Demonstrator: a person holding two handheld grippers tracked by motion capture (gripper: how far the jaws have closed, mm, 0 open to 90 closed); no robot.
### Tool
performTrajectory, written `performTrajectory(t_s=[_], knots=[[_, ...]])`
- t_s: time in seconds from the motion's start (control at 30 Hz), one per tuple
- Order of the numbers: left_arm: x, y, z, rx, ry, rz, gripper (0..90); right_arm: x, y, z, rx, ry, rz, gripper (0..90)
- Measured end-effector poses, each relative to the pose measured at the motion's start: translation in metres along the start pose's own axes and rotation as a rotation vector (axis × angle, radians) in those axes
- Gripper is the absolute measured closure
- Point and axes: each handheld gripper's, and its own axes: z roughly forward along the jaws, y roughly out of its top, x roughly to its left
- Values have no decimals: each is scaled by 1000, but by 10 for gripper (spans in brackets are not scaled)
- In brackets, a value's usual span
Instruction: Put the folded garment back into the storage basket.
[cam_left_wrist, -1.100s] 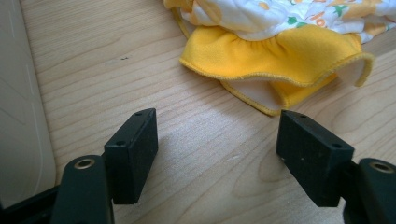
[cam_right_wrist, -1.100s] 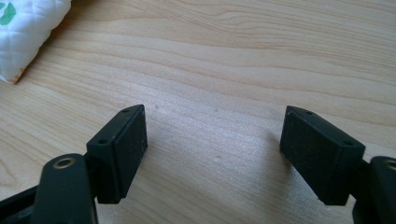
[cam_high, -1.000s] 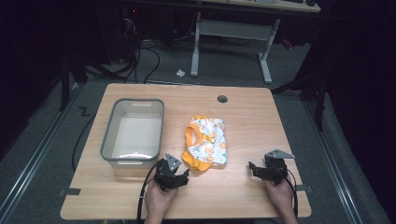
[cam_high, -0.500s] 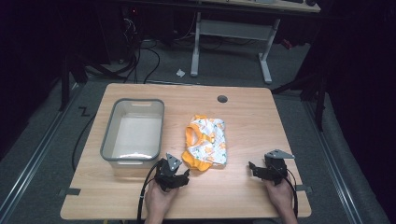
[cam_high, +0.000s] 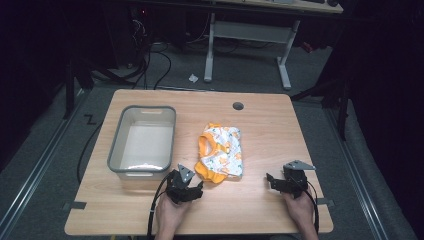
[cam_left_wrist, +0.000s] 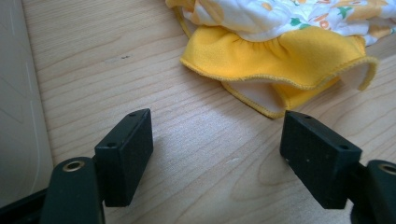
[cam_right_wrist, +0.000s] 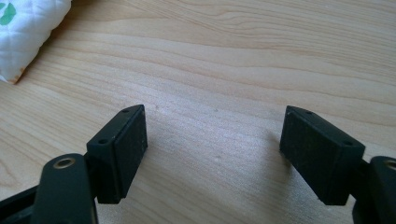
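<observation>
Wood-grain table (cam_high: 260, 135) stands on grey floor (cam_high: 65, 130) amid dark surroundings.

I'm looking at a garment (cam_high: 220, 158) in white quilted cloth printed with orange and green shapes, trimmed in bright yellow-orange ruffles with pale lining, lying near the middle of the light wood-grain table (cam_high: 260, 125). Toward the table's left edge a grey-rimmed bin (cam_high: 143, 140) is showing an off-white inside. My left gripper (cam_left_wrist: 217, 151) and right gripper (cam_right_wrist: 215, 151) are showing matte black.
</observation>
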Motion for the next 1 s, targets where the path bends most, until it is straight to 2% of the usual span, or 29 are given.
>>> performTrajectory(t_s=[0.13, 0.27, 0.3, 0.57, 0.77, 0.83, 0.9, 1.0], knots=[[0, 0, -1, 1, -8, -4, 249, 0, 0, 0, 1, 0, -1, 233], [0, -1, -1, -4, -18, -19, 238, 0, 0, 0, 1, 1, -1, 233], [0, -1, -2, -5, -31, -31, 236, 0, 0, 0, 1, 0, -1, 232], [-2, -1, -5, -4, -48, -17, 254, 0, 0, 0, 1, 1, -1, 233], [-9, 5, -11, -33, -86, 1, 246, 0, 0, 0, 1, 1, -1, 232], [-9, 6, -12, -34, -90, 0, 238, 0, 0, 0, 1, 1, -1, 233], [-9, 8, -14, -39, -114, -21, 226, 0, 0, 0, 1, 0, -1, 232], [-9, 10, -15, -47, -119, -26, 227, 0, 0, 0, 1, 1, -1, 233]])
